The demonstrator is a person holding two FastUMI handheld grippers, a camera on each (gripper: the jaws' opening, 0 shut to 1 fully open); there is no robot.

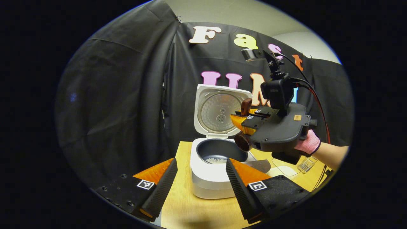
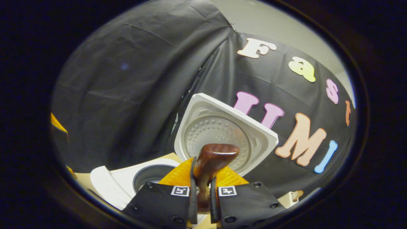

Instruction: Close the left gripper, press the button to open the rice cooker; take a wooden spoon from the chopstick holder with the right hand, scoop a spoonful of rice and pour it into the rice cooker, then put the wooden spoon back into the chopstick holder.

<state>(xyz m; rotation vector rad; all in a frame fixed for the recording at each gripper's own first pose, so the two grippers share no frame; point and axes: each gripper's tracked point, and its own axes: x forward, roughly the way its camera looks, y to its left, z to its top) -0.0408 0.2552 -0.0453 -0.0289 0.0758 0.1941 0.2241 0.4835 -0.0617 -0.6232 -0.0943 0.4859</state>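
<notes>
The white rice cooker [image 1: 210,181] stands on the table with its lid [image 1: 219,111] raised upright. A little white rice [image 1: 216,160] lies in its dark inner pot [image 1: 219,149]. My left gripper [image 1: 198,187] is open, its fingers held apart in front of the cooker. My right gripper [image 1: 241,124], held by a hand in a pink glove [image 1: 308,143], hovers above the pot's right rim, shut on the wooden spoon [image 1: 243,141], whose bowl end hangs over the pot. In the right gripper view the spoon's handle [image 2: 211,159] sticks up between the shut fingers of my right gripper [image 2: 203,184], before the lid [image 2: 219,133].
The cooker rests on a light wooden table [image 1: 184,206]. A clear ribbed container [image 1: 306,163] and a pale dish [image 1: 283,171] sit to the cooker's right, under the right gripper. Black cloth walls close in behind and on the left.
</notes>
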